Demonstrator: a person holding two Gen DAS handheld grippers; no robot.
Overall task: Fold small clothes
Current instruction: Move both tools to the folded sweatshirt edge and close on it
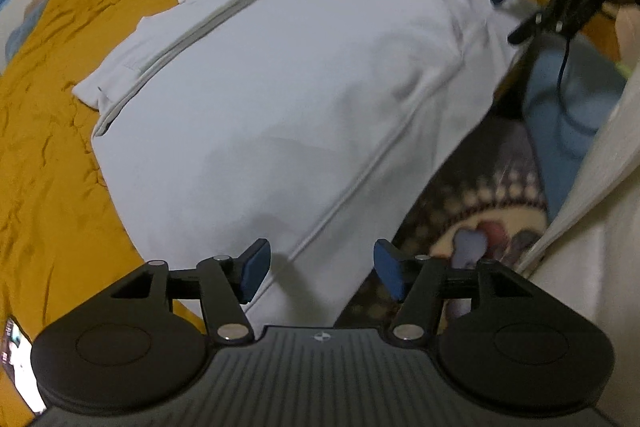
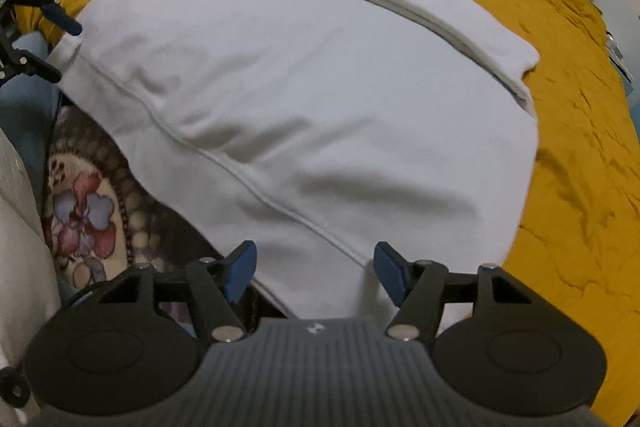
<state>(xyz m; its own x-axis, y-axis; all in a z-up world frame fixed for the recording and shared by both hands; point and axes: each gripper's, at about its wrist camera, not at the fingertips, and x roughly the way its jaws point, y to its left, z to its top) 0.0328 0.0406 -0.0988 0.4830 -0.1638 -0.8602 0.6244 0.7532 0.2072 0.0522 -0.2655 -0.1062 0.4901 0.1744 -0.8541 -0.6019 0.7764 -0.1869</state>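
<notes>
**Both grippers spread wide over the near hem of a white garment**

The left gripper is seen with its jaws set well apart, the blue pads standing clear on either side of the cloth's near edge. Nothing is pinched between them; white fabric is seen in the gap, but no pad is pressed on it. Whether the fingertips brush the cloth cannot be told.

The right gripper is likewise held spread, its blue pads parted, with the hemmed edge of the cloth running below and between them. No grip is shown here either.

The white garment is laid flat on a mustard-yellow bedspread, with a grey seam or band running across its far part and a stitched hem along its near side. Its near edge is draped over the side of the bed, above a patterned floral rug that is seen below. In the left wrist view the right gripper is caught at the upper right, blurred, at the garment's near corner; in the right wrist view the left gripper is seen at the upper left, beside the opposite near corner. A phone with a lit screen is seen at the lower left edge of the left view, on the bedspread.
</notes>
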